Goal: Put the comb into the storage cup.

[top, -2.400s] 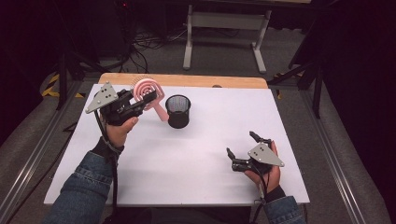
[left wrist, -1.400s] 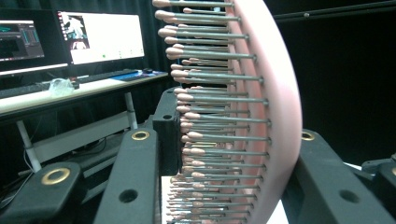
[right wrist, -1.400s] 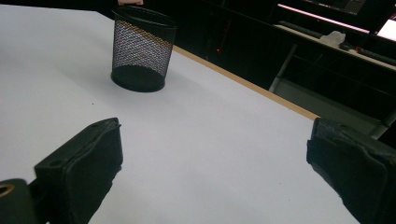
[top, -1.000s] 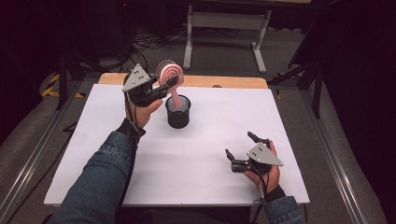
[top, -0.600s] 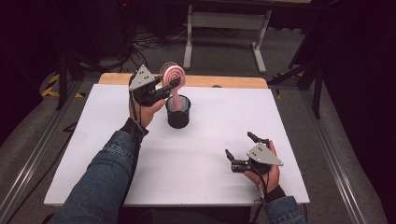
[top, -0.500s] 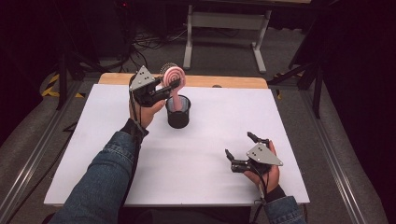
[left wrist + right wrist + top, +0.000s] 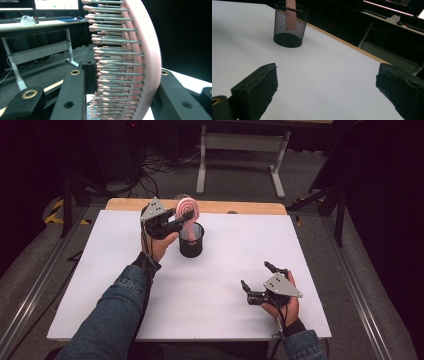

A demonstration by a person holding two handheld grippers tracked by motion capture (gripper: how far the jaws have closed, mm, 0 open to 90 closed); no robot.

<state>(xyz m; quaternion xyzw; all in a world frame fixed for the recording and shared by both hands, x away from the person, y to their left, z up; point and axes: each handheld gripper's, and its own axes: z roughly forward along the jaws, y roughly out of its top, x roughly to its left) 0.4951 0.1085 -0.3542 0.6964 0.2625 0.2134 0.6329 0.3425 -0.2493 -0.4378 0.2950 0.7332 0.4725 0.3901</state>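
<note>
A pink hairbrush (image 7: 187, 209) with metal bristles stands upright, its handle down inside the black mesh cup (image 7: 191, 243) at the back of the white table (image 7: 215, 320). My left gripper (image 7: 179, 223) is shut on the brush head just above the cup's rim. In the left gripper view the brush (image 7: 147, 57) sits between the two black jaws of that gripper (image 7: 120, 75). The right gripper (image 7: 255, 275) rests on the table at the near right, open with nothing in it. From the right gripper view the cup (image 7: 290, 27) shows the pink handle (image 7: 291, 15) through its mesh, beyond the wide-apart jaws of this gripper (image 7: 327, 82).
The wooden table edge (image 7: 240, 207) runs along the back. A white desk frame (image 7: 240, 142) stands on the floor behind the table, with cables near it. Metal rails (image 7: 30, 295) flank the table on both sides.
My left gripper carried the brush from the table's back left over to the cup and lowered it, so the handle now sits in the cup. The right gripper stayed still.
</note>
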